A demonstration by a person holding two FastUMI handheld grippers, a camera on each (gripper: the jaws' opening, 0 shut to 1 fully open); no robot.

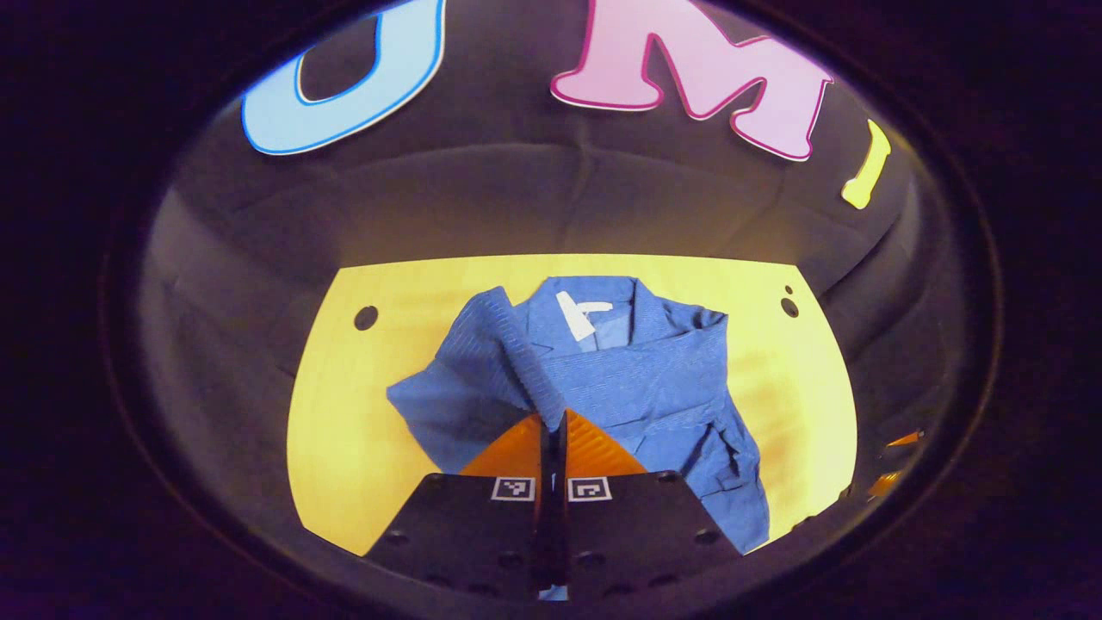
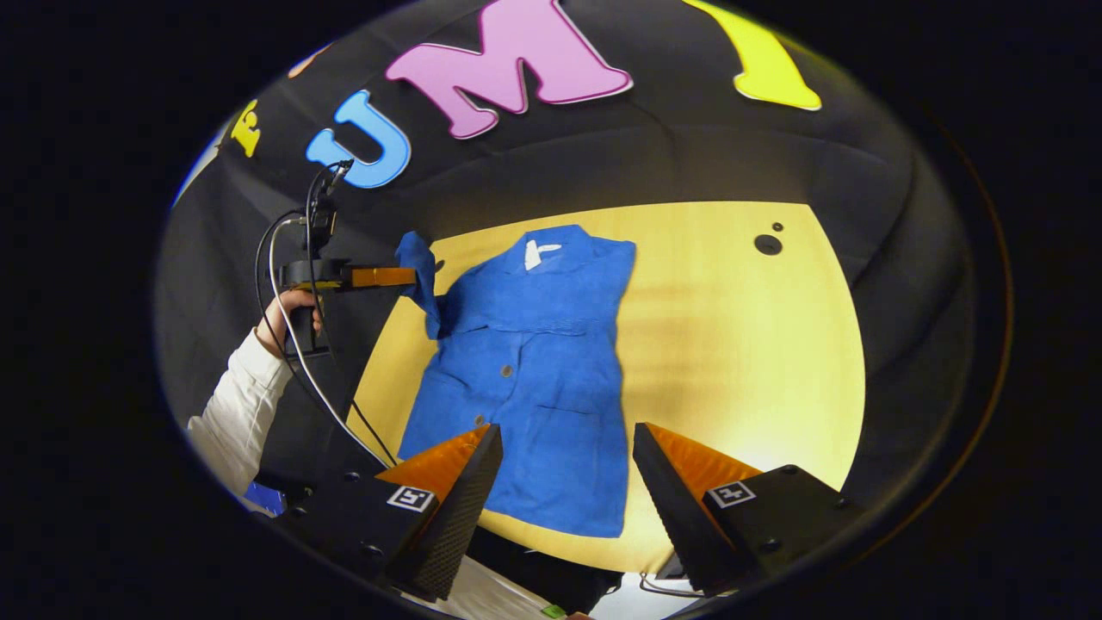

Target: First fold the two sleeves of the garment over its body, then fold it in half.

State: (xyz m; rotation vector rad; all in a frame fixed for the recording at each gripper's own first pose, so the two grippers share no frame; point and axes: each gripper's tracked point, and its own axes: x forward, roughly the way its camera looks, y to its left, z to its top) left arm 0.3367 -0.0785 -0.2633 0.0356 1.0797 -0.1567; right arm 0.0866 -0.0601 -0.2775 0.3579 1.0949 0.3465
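With the blue garment (image 2: 525, 379) spread on the yellow desk (image 2: 740, 344), one sleeve (image 2: 419, 275) is pinched aloft by the left gripper (image 1: 551, 422) and could slip or bunch if dragged crookedly, while the right gripper (image 2: 564, 469) is held released.

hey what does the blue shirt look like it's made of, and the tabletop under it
The blue shirt looks like thin woven cloth, probably cotton, matte: it creases and hangs limp where the left gripper lifts its sleeve. The table seems pale wood or laminate, smooth with a slight sheen, though glare hides any grain.
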